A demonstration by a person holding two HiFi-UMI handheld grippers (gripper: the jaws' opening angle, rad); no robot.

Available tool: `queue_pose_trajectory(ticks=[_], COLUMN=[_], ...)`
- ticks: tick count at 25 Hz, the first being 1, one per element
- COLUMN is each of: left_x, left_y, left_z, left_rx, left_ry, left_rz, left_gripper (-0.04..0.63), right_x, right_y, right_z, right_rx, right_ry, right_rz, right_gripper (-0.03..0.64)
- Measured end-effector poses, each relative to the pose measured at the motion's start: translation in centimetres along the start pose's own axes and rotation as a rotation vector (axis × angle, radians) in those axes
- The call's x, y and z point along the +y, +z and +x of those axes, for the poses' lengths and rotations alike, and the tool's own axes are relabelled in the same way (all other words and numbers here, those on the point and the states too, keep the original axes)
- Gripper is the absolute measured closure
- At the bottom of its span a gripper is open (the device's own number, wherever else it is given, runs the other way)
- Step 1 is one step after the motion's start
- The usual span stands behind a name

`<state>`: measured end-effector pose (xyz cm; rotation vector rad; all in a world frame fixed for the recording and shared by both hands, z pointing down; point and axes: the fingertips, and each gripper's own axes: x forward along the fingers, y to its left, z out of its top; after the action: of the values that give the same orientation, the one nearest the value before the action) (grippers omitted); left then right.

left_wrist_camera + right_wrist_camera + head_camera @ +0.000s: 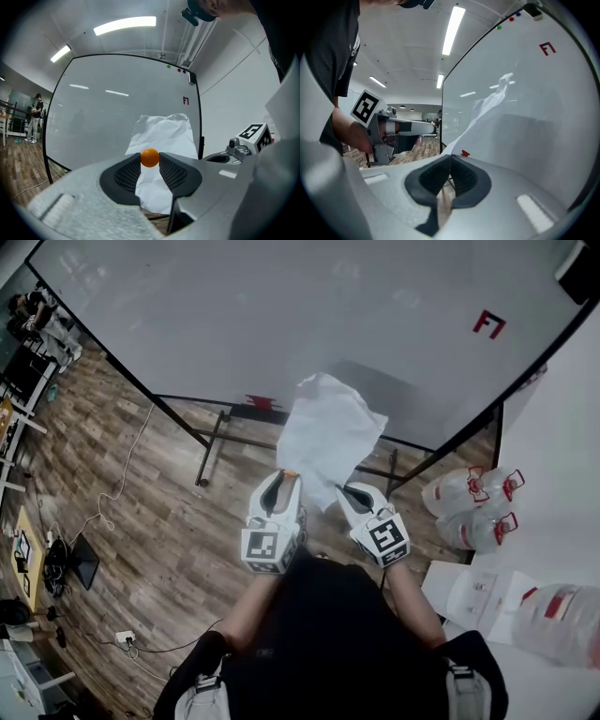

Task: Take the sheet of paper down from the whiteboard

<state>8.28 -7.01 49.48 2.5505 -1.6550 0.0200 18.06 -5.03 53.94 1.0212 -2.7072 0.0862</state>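
The white sheet of paper (328,437) is crumpled and stands in front of the whiteboard (281,315). My right gripper (349,491) is shut on its lower edge. In the right gripper view the sheet (487,105) runs up from the closed jaws of the right gripper (450,158) beside the whiteboard (525,108). My left gripper (286,474) is just left of the sheet and is shut on a small orange ball (150,158) at its jaw tips. In the left gripper view the sheet (164,133) shows behind the ball. Whether the sheet's top touches the board is unclear.
A red letter mark (488,322) and a red piece (260,401) sit on the board. The board's stand legs (211,442) rest on the wood floor. Water jugs (469,502) and a white surface with papers (487,596) are at the right. Cables (112,493) lie at the left.
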Motion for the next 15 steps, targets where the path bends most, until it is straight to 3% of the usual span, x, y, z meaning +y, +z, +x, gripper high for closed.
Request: queue_pose_trajectory(ticks=[15], left_x=[1.0], left_y=[-0.5], left_z=[-2.1], left_rx=[0.011], left_ry=[0.025], left_rz=[-0.008], left_gripper=[0.462], right_x=[1.7], right_y=[-0.4], right_z=[0.4], right_rx=[0.012], right_ry=[0.03], right_rz=[-0.007], right_gripper=[0.612])
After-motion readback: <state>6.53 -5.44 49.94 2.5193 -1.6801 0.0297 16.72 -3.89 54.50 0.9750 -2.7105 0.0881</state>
